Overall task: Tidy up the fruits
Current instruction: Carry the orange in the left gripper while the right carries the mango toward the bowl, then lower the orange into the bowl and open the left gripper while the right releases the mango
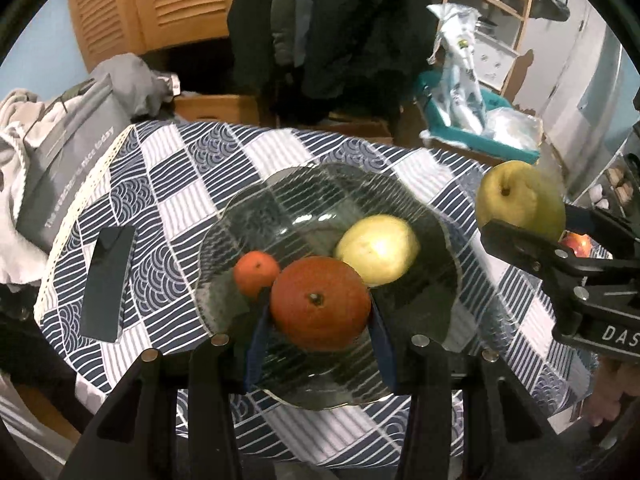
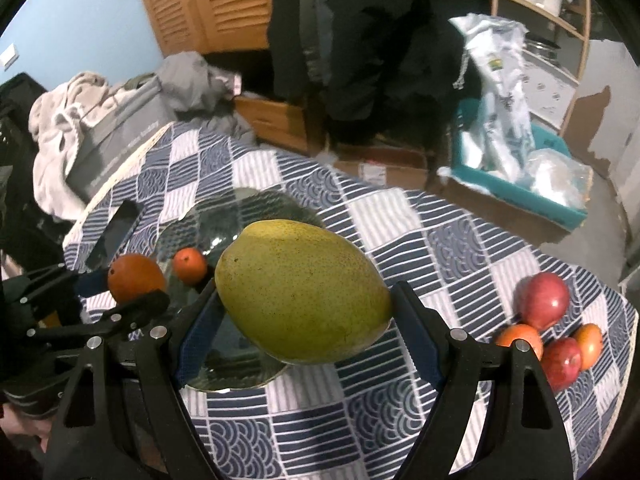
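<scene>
I've got the left gripper [image 1: 320, 316] clamped on the orange [image 1: 320, 308], right gripper [image 2: 304, 312] clamped on the mango [image 2: 302, 290], both over the glass plate [image 1: 304, 196]. I'd lower into bare glass, clear of the mandarin [image 1: 256, 273], then release.

Surface: your table wears a blue-and-white patterned cloth [image 2: 400, 220] | Landmark: glass plate [image 1: 320, 184] sits on it | Left of plate: dark flat box [image 1: 106, 284], near | Right of plate, well apart: you see red apples [image 2: 544, 300] and orange fruits [image 2: 520, 338] clustered on the cloth
</scene>
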Motion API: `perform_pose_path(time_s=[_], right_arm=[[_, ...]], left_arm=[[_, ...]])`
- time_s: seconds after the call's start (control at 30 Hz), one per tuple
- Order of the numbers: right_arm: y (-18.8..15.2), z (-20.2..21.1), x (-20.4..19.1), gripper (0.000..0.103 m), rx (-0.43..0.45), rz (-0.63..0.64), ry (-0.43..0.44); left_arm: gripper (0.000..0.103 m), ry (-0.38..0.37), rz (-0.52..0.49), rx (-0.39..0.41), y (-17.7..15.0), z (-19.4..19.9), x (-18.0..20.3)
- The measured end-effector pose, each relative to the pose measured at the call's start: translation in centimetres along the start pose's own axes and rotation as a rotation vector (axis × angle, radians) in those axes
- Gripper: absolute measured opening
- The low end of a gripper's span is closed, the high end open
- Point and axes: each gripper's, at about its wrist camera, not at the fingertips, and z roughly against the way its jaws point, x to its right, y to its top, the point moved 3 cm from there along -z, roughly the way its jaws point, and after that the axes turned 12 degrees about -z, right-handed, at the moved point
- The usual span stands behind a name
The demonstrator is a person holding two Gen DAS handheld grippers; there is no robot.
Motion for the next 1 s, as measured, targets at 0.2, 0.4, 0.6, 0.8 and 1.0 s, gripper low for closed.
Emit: perform_pose_path(time_s=[0.2,0.4,0.6,0.8,1.0], right_arm=[[-1.2,-2.1,-1.4,0.082,-0.064,0.006,0.029],[-2.4,-4.1,-2.6,0.082,-0.135,0.01,0.065],[-3.4,-5.6,-3.1,0.082,-0.184,0.012,0.083],[-3.9,-6.4,-2.9,0.083,-0.224,-0.002,0.093],[-4.3,-6.8,-3.0,0.084,-0.245,0.014,0.084]], left_arm=[[0.047,0.014,0.017,-0.062,-1.5,-1.9,-1.5],[0.047,-0.005,0.054,-0.105,-2.6,-3.2,-2.4],[0.047,-0.002,0.06,-0.137,-3.1,-3.9,-2.7],[0.049,0.008,0.041,-0.155,-3.1,-4.3,-2.3],[0.063,0.035,0.04,-0.138,-2.9,-4.0,-2.5]])
